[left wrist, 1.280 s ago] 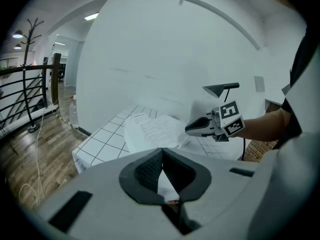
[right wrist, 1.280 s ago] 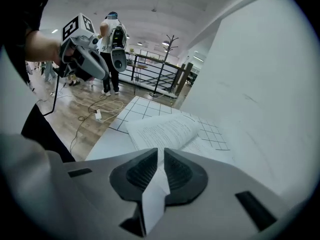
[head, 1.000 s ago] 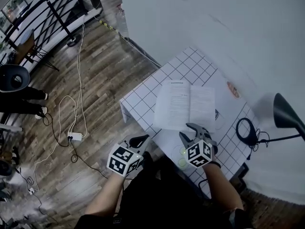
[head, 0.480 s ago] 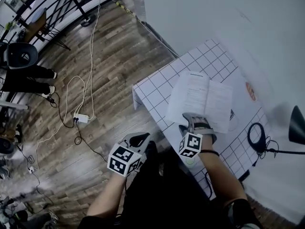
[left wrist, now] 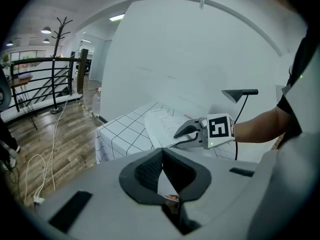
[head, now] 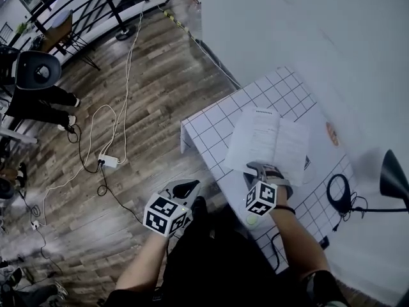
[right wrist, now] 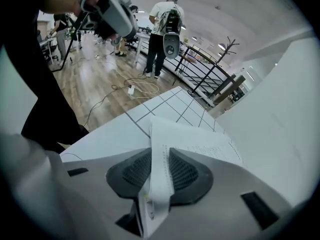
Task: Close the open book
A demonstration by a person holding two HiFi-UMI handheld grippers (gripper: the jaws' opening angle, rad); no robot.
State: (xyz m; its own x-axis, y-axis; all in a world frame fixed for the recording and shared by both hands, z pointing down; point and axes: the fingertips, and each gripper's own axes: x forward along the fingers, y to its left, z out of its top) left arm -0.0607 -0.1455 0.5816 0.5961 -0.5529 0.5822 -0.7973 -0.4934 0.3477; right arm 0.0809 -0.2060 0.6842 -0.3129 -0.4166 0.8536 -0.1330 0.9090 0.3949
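Note:
The open book (head: 271, 142) lies flat on the grid-pattern table (head: 217, 123), white printed pages up. My right gripper (head: 263, 169) sits at the book's near edge. Its jaws are closing, and a sheaf of pages (right wrist: 159, 174) stands on edge between the pads (right wrist: 186, 173), which press on it. The rest of the book (right wrist: 200, 146) spreads out beyond the jaws. My left gripper (head: 185, 185) hangs off the table's near-left side, over the floor, apart from the book. Its pads (left wrist: 150, 171) meet at the tips with nothing held. From there the book (left wrist: 161, 126) and the right gripper (left wrist: 189, 134) show ahead.
A black desk lamp (head: 391, 176) and a coiled black cable (head: 337, 188) stand at the table's right end. A white wall (head: 300, 24) runs behind the table. Cables and a power strip (head: 107, 161) lie on the wood floor at left, near chairs and a railing.
The right gripper has rolled, sunk to the book's near edge and gone from wide open to closing on pages. The left gripper has shifted only a little.

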